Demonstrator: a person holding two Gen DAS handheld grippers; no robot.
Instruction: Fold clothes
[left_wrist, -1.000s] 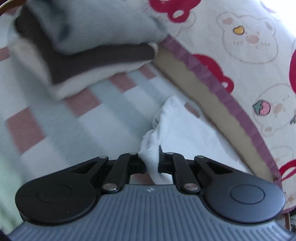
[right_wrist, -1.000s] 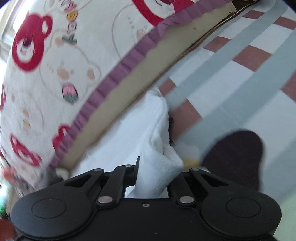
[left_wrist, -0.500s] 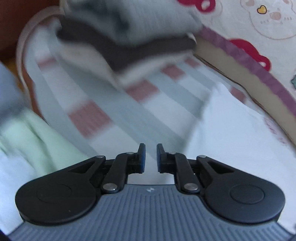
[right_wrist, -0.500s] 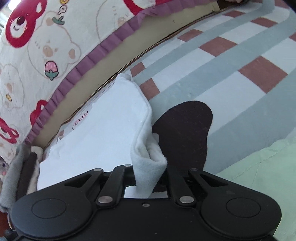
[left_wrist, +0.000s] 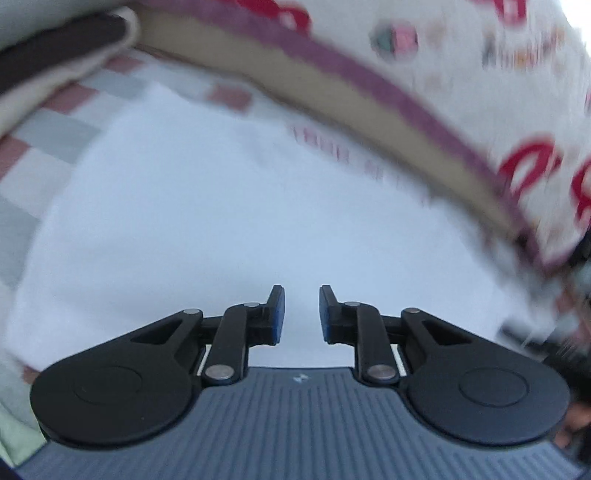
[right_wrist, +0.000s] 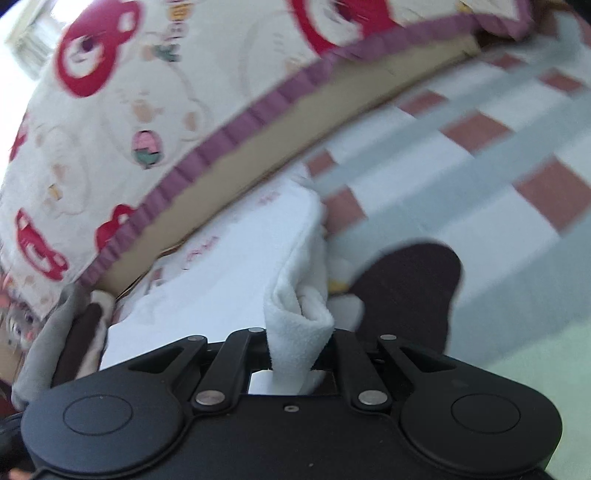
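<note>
A white fleece garment (left_wrist: 207, 221) lies spread on the checked bed sheet (left_wrist: 55, 125), with faint pink lettering near its far edge. My left gripper (left_wrist: 301, 312) hovers over its middle; the jaws are opening and nothing is between the blue pads. In the right wrist view the same white garment (right_wrist: 229, 266) runs along the cardboard edge. My right gripper (right_wrist: 299, 336) is shut on a bunched corner of it, and the fleece hides both pads. A dark patch (right_wrist: 406, 291) lies just right of that corner.
A bear-print cover (right_wrist: 147, 92) with a purple frill hangs over a brown cardboard edge (right_wrist: 295, 122) behind the garment. A stack of folded clothes (left_wrist: 55, 62) sits at the upper left of the left wrist view. Pale green fabric (right_wrist: 535, 362) lies at the lower right.
The left gripper let go of the white garment, swung across it to the right, and its jaws have spread. The right gripper keeps its hold on the corner and has shifted slightly.
</note>
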